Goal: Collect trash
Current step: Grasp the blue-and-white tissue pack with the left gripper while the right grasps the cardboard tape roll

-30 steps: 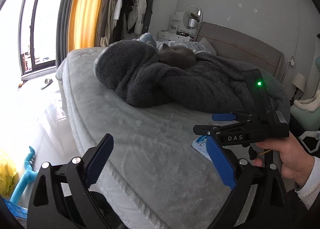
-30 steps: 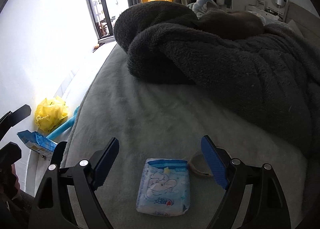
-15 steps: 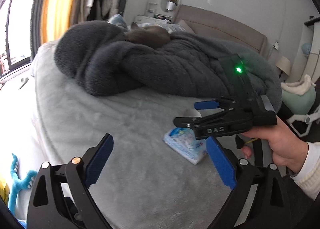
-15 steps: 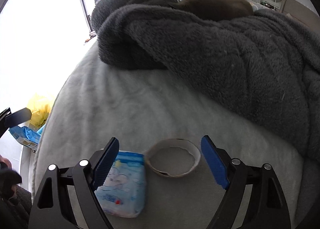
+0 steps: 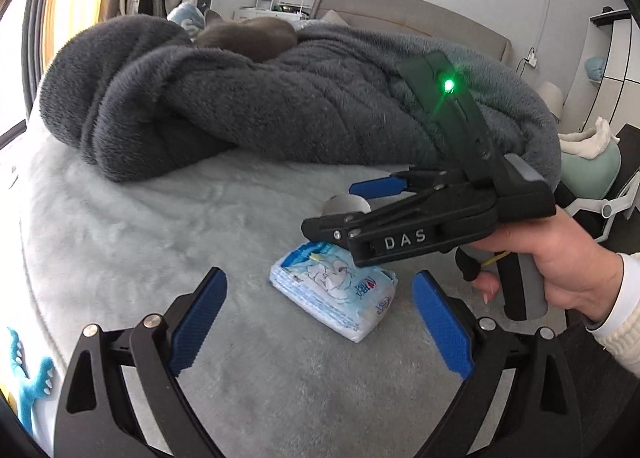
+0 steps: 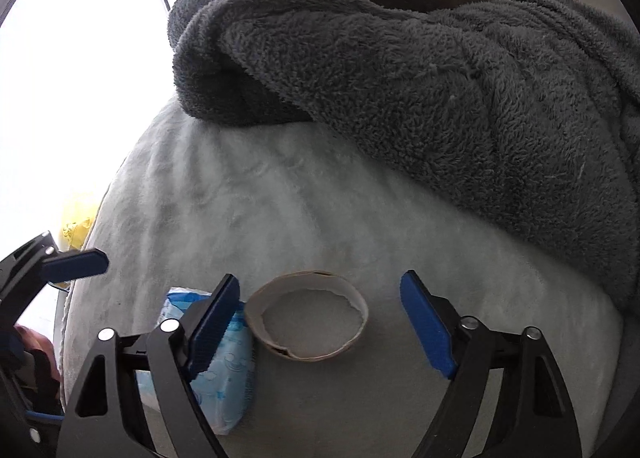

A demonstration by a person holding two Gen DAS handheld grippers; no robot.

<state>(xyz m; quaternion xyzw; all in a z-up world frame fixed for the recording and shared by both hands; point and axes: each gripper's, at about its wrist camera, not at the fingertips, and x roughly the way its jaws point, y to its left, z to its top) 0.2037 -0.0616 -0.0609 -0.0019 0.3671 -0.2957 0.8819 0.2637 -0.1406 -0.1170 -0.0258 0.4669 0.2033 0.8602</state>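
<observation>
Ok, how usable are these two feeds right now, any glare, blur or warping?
Right wrist view: window side at left blown out white, cardboard ring sharp between the open right gripper. Left wrist view: evenly lit, tissue pack crisp, fisheye bends the bed edge.

tissue pack (image 5: 334,292) left of cardboard ring (image 6: 306,317) | both on bed (image 5: 160,226); blanket (image 5: 280,106) behind
</observation>
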